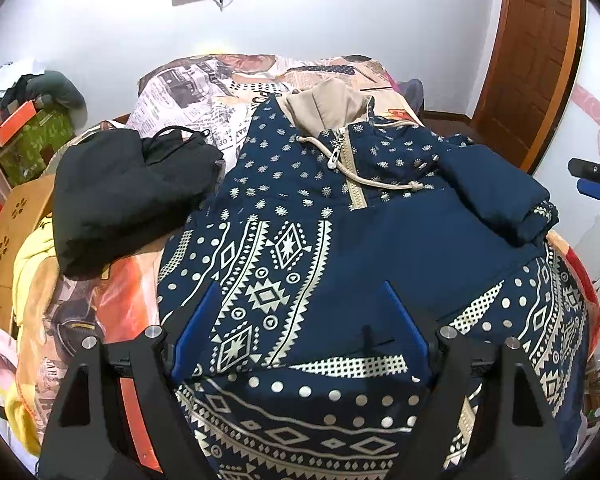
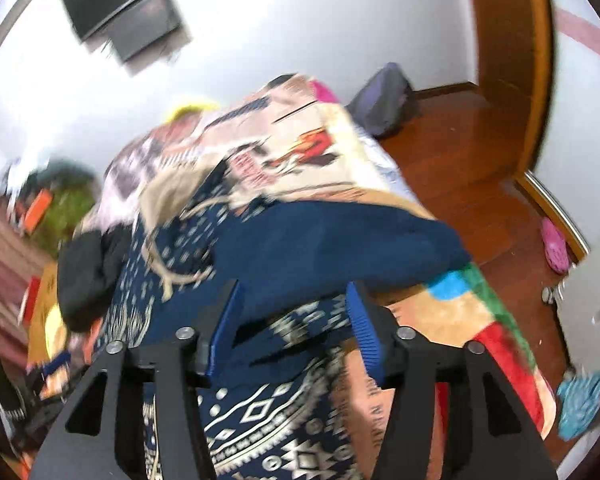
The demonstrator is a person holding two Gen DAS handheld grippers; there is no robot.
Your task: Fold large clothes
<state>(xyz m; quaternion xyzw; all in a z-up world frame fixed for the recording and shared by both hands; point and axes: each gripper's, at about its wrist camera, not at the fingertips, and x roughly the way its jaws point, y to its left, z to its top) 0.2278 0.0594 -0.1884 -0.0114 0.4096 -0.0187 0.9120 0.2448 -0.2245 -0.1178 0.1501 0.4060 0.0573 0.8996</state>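
Navy patterned hoodie (image 1: pixel 300 220) on a printed bedspread (image 1: pixel 188 92), white wall (image 1: pixel 340 20) behind, both tools (image 1: pixel 300 312) (image 2: pixel 296 300) open, empty

The navy hoodie (image 1: pixel 340 232) is matt woven-looking cloth printed with flat cream patterns; its hood (image 1: pixel 332 104) at twelve o'clock is plain beige fabric with a metal zip pull (image 1: pixel 334 156). At ten o'clock a black garment (image 1: pixel 124 196) looks soft and dull. The bed cover (image 2: pixel 452 316) is fleecy, brightly printed cloth. The left gripper (image 1: pixel 300 320) has matt black plastic arms and smooth blue pads; the right gripper (image 2: pixel 296 320) shows ribbed blue pads. The wooden floor (image 2: pixel 480 152) is glossy.
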